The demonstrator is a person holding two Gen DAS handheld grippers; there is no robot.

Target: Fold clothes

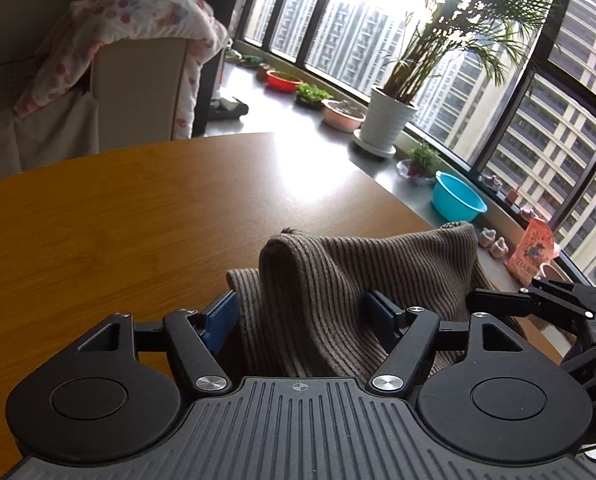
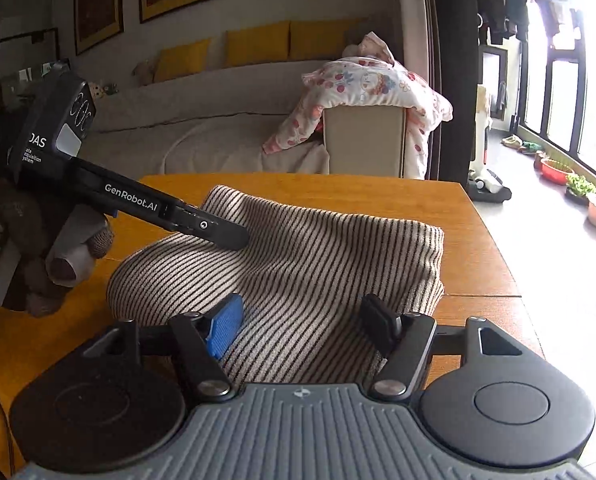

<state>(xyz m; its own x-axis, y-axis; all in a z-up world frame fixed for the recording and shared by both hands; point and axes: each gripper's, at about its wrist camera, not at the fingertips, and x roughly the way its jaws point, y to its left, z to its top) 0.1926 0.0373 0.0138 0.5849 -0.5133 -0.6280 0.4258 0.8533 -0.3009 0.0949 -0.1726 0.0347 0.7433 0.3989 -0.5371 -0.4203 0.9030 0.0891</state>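
A brown-and-beige striped knit garment [image 2: 298,248] lies bunched on the wooden table [image 2: 474,240]. In the left wrist view the garment [image 1: 338,280] rises as a fold between the fingers of my left gripper [image 1: 302,312], whose jaws stand wide apart around it. My right gripper [image 2: 302,320] is also open, its blue pad [image 2: 223,330] and black pad [image 2: 378,320] resting over the near edge of the garment. The left gripper [image 2: 217,234] shows in the right wrist view, reaching onto the cloth from the left. The right gripper's fingers [image 1: 510,300] show at the right of the left wrist view.
A beige sofa [image 2: 217,132] with a flowered pink blanket [image 2: 370,88] stands behind the table. A window ledge holds a potted palm [image 1: 390,120], a blue basin [image 1: 456,196], red and pink bowls and small items. The table's bare wood [image 1: 117,220] stretches left.
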